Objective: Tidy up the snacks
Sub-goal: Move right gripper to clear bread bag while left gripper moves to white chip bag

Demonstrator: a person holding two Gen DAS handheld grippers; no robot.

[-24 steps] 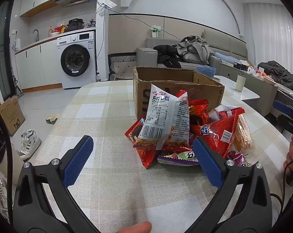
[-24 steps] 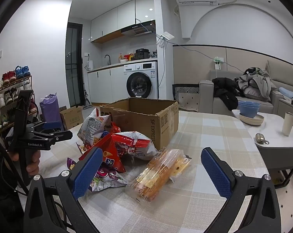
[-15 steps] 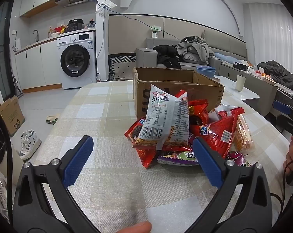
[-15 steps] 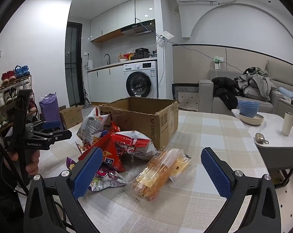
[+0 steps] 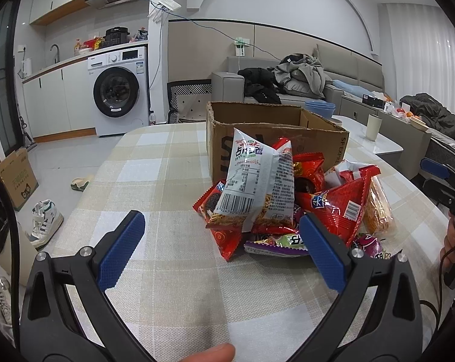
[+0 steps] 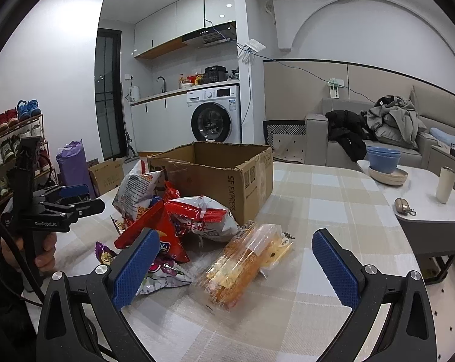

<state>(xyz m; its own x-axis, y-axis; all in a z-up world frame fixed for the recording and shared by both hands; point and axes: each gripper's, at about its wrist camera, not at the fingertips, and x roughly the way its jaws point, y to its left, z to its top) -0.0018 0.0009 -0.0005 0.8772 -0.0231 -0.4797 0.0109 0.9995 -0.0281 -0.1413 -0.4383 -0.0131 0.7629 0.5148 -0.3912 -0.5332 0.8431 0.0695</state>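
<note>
A pile of snack bags lies on the checked tablecloth (image 5: pixel 167 181) in front of an open cardboard box (image 5: pixel 272 126). A white noodle-snack bag (image 5: pixel 257 187) stands on top, with red bags (image 5: pixel 339 208) and a purple bag (image 5: pixel 275 242) around it. In the right wrist view a clear pack of orange-yellow cakes (image 6: pixel 245 262) lies nearest, beside a white-red bag (image 6: pixel 203 217) and the box (image 6: pixel 215 172). My left gripper (image 5: pixel 221 247) is open and empty, short of the pile. My right gripper (image 6: pixel 236 262) is open and empty, with the cake pack between its fingers' lines.
A white side table (image 6: pixel 423 199) with blue bowls (image 6: pixel 382 158), a cup (image 6: pixel 445 188) and a small metal object stands right of the table. A sofa with clothes (image 6: pixel 390 123) is behind. The other gripper (image 6: pixel 55 211) shows at the left.
The right gripper has moved slightly nearer the cake pack. The left gripper has hardly moved.
</note>
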